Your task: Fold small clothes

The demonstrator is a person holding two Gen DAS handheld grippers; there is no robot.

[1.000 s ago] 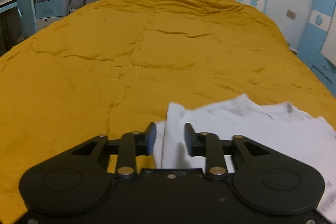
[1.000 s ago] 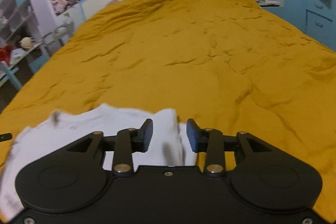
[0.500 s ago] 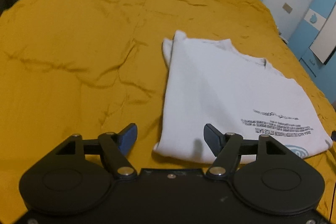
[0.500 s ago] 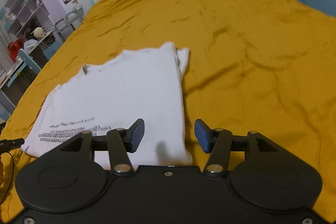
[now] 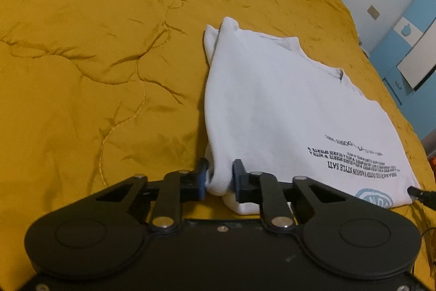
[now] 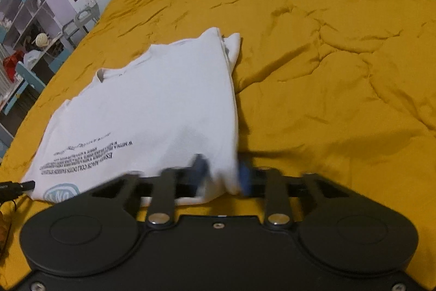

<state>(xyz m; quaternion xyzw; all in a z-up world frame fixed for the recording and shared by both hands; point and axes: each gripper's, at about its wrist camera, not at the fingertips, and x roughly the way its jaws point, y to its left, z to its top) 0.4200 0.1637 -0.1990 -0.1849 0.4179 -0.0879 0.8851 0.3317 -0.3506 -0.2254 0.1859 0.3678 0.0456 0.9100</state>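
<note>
A: What are the jaws doing?
B: The left gripper [image 5: 219, 178] is closing its jaws, pinching the white T-shirt [image 5: 278, 111] at its near left corner; the right gripper [image 6: 221, 173] is closing on the right corner.
A: And the T-shirt?
B: It is lying folded on the mustard bedspread [image 5: 95, 45].

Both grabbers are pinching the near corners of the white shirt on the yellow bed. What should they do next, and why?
Probably lift both corners together and carry them toward the collar. The left gripper and right gripper are closing on the near corners of the white shirt, which lies flat on the bedspread.
</note>
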